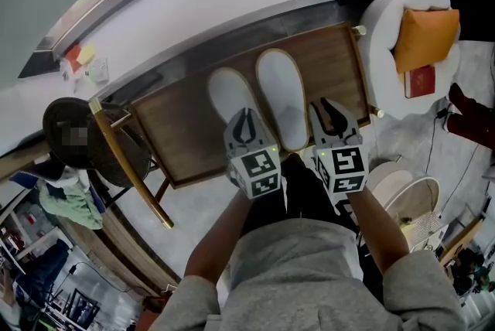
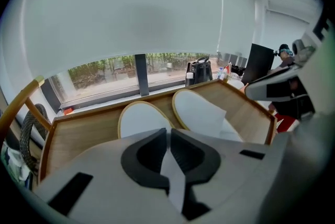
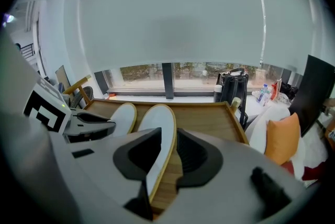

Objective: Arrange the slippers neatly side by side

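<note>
Pair of white, tan-edged slippers: left slipper [image 1: 228, 93] and right slipper [image 1: 282, 93] lie side by side on the wooden surface [image 1: 186, 138]. Left claw [image 1: 247, 117] is nearly closed, pinching thin white material at the left slipper's heel. Right claw [image 1: 334, 111] stands parted at the right slipper's heel edge, gripping nothing.

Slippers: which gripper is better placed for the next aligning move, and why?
Left, probably. The left gripper is shut on the left slipper's edge and can slide it level now; the right gripper is open, merely straddling the right slipper's rim.
</note>
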{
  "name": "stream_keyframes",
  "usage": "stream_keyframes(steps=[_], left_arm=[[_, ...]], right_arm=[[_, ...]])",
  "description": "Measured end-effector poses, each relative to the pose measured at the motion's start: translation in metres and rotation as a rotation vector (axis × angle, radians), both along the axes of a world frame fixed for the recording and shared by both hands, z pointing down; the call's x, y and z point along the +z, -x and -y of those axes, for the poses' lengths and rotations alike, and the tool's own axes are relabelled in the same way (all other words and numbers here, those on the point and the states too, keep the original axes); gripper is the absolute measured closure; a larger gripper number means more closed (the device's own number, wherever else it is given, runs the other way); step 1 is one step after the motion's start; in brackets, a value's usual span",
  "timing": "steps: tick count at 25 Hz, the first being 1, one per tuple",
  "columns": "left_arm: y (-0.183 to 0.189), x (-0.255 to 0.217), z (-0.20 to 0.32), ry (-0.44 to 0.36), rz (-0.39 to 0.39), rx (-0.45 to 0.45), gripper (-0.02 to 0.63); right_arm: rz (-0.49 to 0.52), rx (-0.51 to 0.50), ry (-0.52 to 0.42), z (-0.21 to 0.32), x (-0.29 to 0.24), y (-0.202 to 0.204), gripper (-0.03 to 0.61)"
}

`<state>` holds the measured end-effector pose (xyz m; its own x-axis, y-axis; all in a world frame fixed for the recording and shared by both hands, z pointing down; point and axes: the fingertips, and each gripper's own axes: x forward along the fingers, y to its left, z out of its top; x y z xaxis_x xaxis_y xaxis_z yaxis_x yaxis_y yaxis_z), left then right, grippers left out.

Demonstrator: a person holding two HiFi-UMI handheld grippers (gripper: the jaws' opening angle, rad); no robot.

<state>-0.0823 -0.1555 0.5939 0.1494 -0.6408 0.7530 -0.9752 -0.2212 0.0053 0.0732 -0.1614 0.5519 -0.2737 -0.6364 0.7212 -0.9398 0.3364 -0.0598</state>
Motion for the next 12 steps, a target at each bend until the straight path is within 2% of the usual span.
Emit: stream_keyframes(steps=[9,10,12], left_arm=[[-0.0050,0.0018,0.0044,-0.008,-0.004,0.044,0.578],[-0.0056,0.0015,0.0065,-0.012,-0.020,0.040,0.562],[-0.0074,-0.0010,0.0058,-0.014,-0.056,0.037,0.460]], right_arm=[[0.018,0.003,-0.009,0.0063,-0.0001,0.0005,0.477],[0.027,0.002,-0.017,0.0091,-0.0007,0.0000,0.477],[0.043,-0.002,-0.023,0.0086,-0.0031,-0.0012,0.477]])
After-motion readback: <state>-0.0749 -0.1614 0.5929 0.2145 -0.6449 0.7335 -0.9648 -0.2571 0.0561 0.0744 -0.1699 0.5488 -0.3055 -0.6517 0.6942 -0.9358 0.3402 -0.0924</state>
